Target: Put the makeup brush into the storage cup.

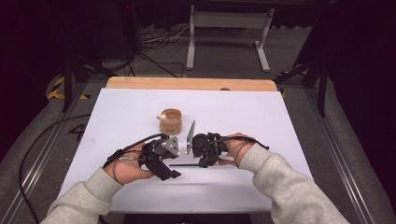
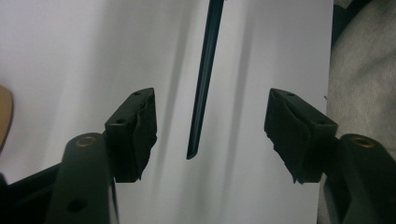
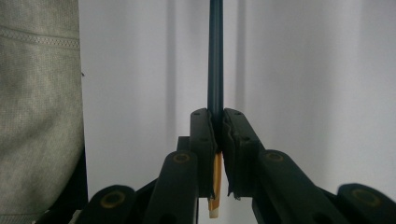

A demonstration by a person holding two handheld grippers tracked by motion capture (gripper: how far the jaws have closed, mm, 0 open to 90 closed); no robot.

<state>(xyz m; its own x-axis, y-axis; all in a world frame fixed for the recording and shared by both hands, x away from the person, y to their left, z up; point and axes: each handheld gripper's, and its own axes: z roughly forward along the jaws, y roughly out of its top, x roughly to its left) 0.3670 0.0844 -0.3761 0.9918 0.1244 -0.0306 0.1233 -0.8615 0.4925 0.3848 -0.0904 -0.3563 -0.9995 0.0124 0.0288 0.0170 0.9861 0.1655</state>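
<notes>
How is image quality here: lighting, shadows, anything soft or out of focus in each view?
High view: the white table top is brightly lit, the surrounding floor dark; faint shadows beneath the forearms. Left claw view: the thin dark stick is fairly sharp, with soft vertical shadow bands across the white surface. Right claw view: the stick and grey sleeve are slightly soft, with similar shadow bands.
</notes>
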